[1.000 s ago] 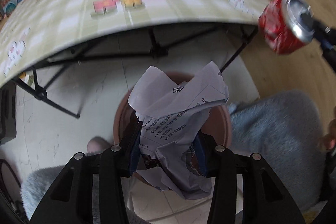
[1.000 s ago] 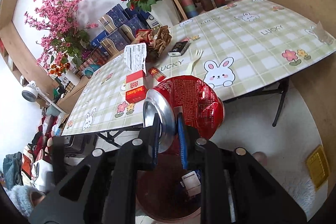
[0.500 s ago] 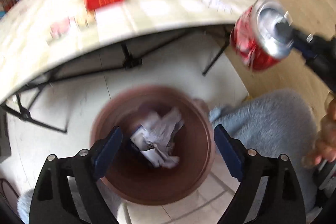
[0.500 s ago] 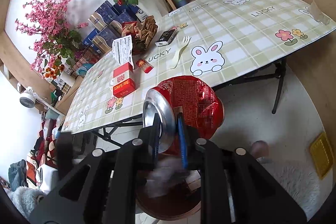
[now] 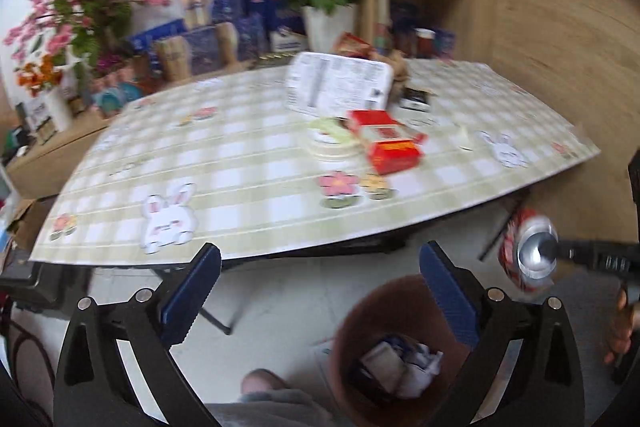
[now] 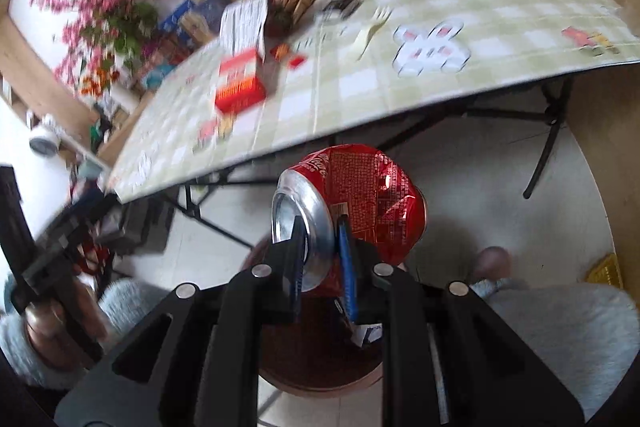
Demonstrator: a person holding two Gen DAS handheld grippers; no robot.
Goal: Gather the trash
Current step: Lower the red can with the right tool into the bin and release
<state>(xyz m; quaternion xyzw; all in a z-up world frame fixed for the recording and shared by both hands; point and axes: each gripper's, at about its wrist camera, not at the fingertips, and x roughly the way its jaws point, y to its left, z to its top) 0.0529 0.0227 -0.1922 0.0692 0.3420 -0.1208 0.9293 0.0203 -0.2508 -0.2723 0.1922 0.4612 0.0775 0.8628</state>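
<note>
Fingers of the right gripper (image 6: 320, 247) clamp a dented red can (image 6: 352, 203) at frame centre above the brown bin (image 5: 360, 331), while the left gripper (image 5: 320, 291) gapes wide and empty.

Bright soft daylight, heavy motion blur, fisheye bending at edges, dark corners

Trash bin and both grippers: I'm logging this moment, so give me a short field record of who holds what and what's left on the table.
left gripper: open, holding nothing
right gripper: shut on red can, gripped at its rim
bin: brown, on floor by table, crumpled paper inside
can position: above bin
table: red box, white packet, plastic fork
</note>
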